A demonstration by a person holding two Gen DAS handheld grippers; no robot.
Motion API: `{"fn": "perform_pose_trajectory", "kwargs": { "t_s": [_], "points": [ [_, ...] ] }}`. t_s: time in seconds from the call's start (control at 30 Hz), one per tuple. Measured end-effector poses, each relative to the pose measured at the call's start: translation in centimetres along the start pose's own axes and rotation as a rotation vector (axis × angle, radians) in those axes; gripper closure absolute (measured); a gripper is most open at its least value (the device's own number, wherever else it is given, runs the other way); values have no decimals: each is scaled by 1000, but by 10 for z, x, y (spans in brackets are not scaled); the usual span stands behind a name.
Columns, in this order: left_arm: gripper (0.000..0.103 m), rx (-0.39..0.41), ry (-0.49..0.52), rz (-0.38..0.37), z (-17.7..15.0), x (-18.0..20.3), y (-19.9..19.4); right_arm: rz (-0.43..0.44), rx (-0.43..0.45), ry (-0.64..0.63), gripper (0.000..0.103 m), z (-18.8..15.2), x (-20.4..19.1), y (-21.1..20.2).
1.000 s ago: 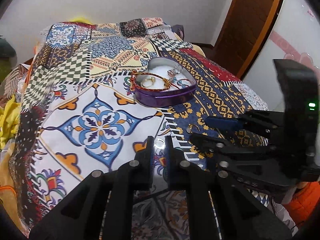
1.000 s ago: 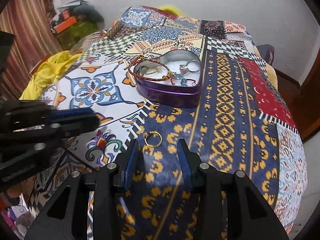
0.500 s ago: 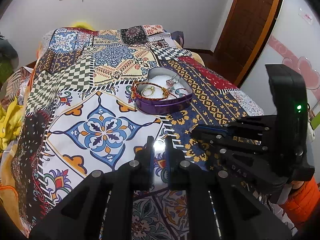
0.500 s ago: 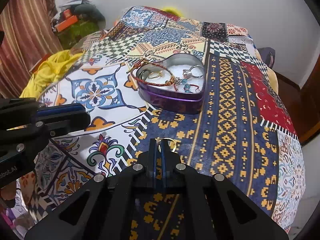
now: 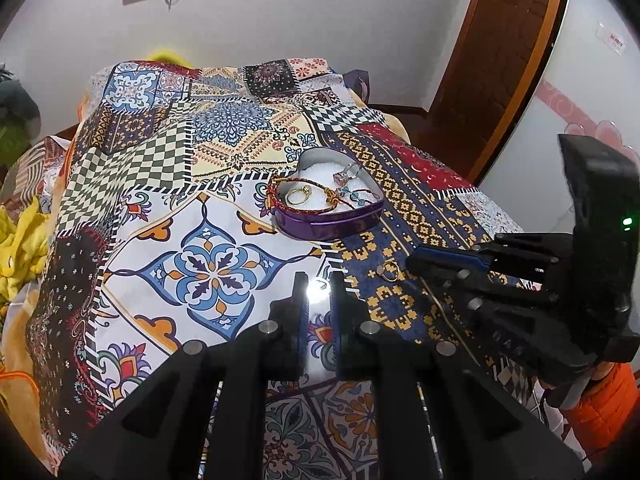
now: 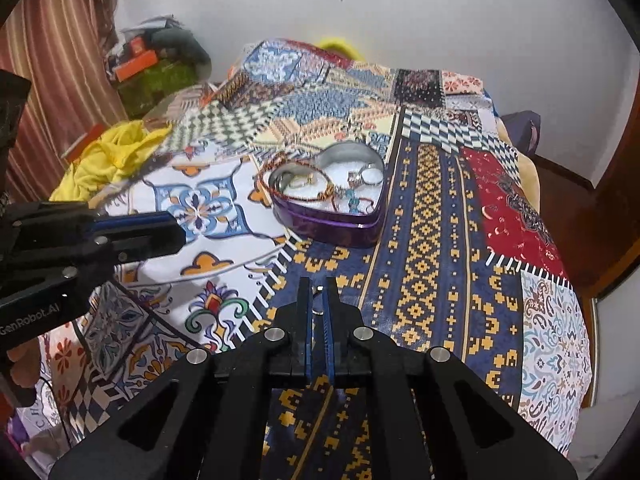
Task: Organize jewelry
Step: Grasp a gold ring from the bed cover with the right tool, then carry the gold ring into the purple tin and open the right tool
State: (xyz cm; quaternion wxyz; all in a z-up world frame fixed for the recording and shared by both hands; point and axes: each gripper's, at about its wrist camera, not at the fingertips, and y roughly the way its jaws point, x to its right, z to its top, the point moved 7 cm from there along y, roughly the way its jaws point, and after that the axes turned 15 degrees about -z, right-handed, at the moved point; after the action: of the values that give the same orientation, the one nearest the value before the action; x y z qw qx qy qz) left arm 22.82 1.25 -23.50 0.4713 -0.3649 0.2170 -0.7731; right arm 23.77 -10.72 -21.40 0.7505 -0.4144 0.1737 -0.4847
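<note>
Right gripper (image 6: pixel 318 300) clenched on gold ring (image 5: pixel 390 271), pinched at its fingertips short of heart tin (image 6: pixel 332 224); left gripper (image 5: pixel 318 292) slightly parted (holding nothing).

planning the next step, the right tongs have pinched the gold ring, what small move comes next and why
Probably carry the ring forward over the heart tin before letting go. The right tongs are shut on it above the bedspread, short of the tin, where the other rings and the bracelet already lie.
</note>
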Motion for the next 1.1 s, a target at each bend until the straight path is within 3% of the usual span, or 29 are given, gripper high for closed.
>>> {"fn": "perform_pose_trajectory", "kwargs": {
  "t_s": [0.03,0.1,0.33,0.37,0.4,0.73,1.1],
  "points": [
    [94,-2,-1,0,0,0,1,2,-19,-8,81,-1,-2,4],
    [94,-2,-1,-2,-1,0,1,-6,-43,-18,74,-3,-5,14],
    [94,-4,-15,0,-3,-8,2,-35,-28,-41,74,-6,-10,29],
    [94,-4,-16,0,-4,-8,1,-39,-27,-30,77,-6,-8,30],
    [94,-5,-18,1,-4,-9,2,-46,-27,-24,86,-5,-6,30],
    [94,13,-20,0,4,-10,0,-31,7,39,86,1,6,17],
    [94,67,25,3,39,-2,-4,-31,120,118,85,40,30,-15]
  ]
}}
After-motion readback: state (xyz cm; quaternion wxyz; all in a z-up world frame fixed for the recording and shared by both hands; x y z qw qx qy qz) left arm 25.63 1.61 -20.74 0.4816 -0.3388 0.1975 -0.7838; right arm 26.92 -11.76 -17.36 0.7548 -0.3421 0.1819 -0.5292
